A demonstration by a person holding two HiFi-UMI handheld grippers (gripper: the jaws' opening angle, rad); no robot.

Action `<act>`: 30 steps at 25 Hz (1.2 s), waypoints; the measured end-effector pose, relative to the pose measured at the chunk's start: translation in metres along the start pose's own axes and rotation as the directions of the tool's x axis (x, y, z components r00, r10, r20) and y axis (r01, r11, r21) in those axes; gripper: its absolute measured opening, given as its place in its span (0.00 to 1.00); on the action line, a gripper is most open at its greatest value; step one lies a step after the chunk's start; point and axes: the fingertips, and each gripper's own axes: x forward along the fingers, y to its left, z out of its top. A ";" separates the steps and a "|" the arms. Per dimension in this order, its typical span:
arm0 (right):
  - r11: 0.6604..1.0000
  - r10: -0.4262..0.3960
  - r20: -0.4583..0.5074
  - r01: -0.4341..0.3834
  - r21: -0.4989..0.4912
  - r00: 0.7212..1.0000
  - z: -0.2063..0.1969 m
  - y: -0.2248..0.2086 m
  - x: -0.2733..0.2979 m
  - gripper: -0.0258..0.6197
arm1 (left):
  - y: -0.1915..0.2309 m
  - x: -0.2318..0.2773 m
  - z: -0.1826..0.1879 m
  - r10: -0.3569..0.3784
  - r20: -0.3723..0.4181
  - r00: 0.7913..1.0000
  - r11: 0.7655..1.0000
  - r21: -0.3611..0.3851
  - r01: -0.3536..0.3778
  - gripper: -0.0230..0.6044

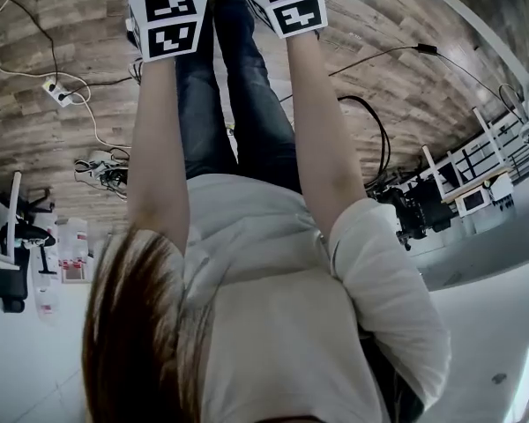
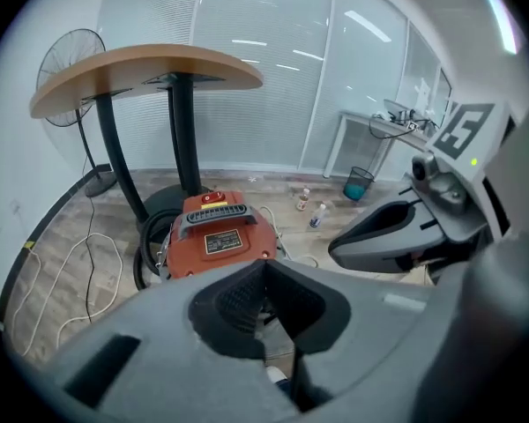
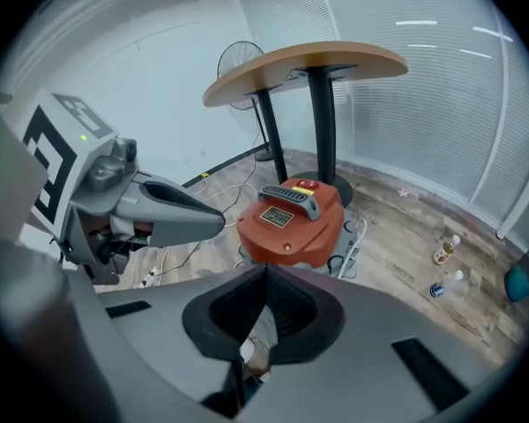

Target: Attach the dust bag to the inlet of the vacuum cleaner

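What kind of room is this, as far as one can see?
Probably an office or a lab: glass walls with blinds, a round table on a wood-look floor, and a desk by the wall.

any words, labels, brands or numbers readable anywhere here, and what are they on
No text here can be read.
Plate on the red vacuum cleaner: print too small and blurred to read.
Bottles on the floor: labels too small to read.
Marker cubes: black and white square patterns only, no words.
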 end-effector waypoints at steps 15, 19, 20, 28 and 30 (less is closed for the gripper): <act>0.999 -0.035 0.214 0.035 0.004 0.976 0.082 -0.003 -0.084 0.04 | 0.012 -0.073 0.070 0.060 0.176 0.983 0.998 -0.045 -0.053 0.06; 0.999 -0.030 0.261 0.032 -0.004 0.965 0.104 0.005 -0.102 0.04 | 0.015 -0.095 0.089 0.070 0.235 0.970 0.998 -0.027 -0.065 0.06; 0.999 -0.031 0.275 0.034 -0.005 0.961 0.109 0.006 -0.107 0.04 | 0.015 -0.100 0.094 0.069 0.249 0.966 0.998 -0.024 -0.066 0.06; 0.998 -0.063 0.343 0.060 0.020 0.937 0.143 0.014 -0.157 0.04 | 0.009 -0.144 0.138 0.058 0.321 0.945 0.998 -0.023 -0.053 0.06; 0.997 -0.072 0.363 0.070 0.020 0.929 0.154 0.015 -0.171 0.04 | 0.009 -0.155 0.149 0.054 0.338 0.939 0.999 -0.022 -0.050 0.06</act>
